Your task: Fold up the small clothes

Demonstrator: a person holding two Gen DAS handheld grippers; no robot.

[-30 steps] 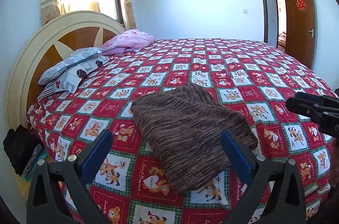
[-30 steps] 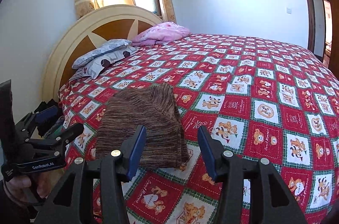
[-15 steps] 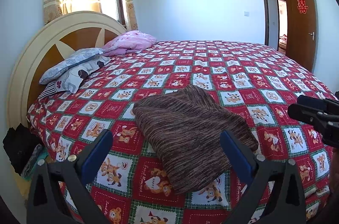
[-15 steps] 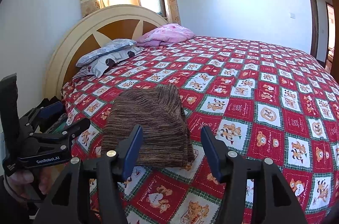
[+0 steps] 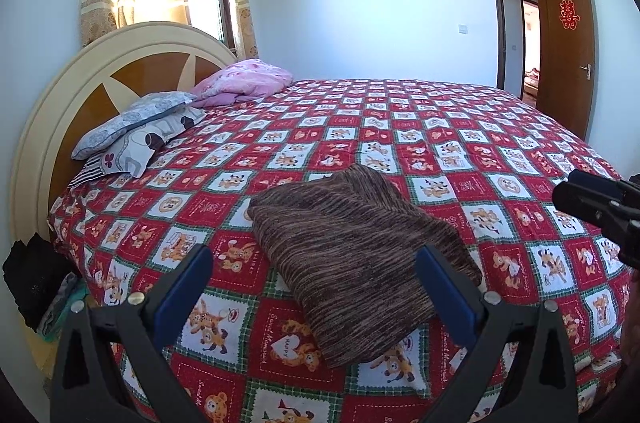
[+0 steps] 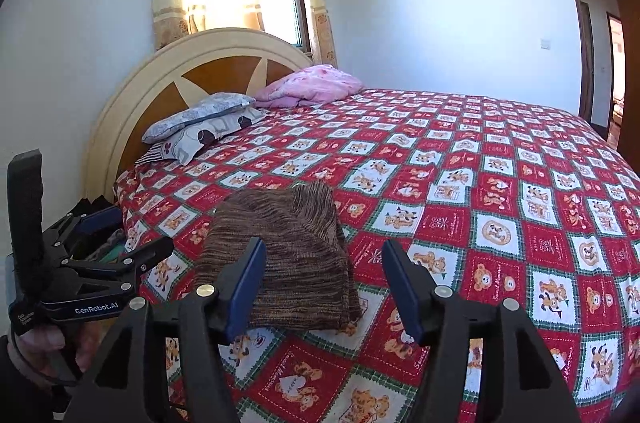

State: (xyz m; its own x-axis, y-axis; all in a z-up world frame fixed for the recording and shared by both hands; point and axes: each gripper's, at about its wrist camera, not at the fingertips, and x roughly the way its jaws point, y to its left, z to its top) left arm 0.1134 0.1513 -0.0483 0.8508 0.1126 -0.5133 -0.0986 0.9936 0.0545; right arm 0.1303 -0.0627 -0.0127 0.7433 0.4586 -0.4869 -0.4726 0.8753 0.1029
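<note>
Grippers first: our left gripper [image 5: 312,285] is wide open with nothing in it, and our right gripper [image 6: 324,283] sits partly open and empty too, both hovering over the bed's near edge. We've got the brown striped knit garment [image 5: 356,259] lying folded on the red bear-print bedspread [image 5: 460,151], close to that edge. Beyond it the bedspread runs bare to the pillows [image 5: 136,131].

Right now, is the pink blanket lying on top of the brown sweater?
No, the pink blanket is bunched by the headboard, far from the brown sweater.
</note>
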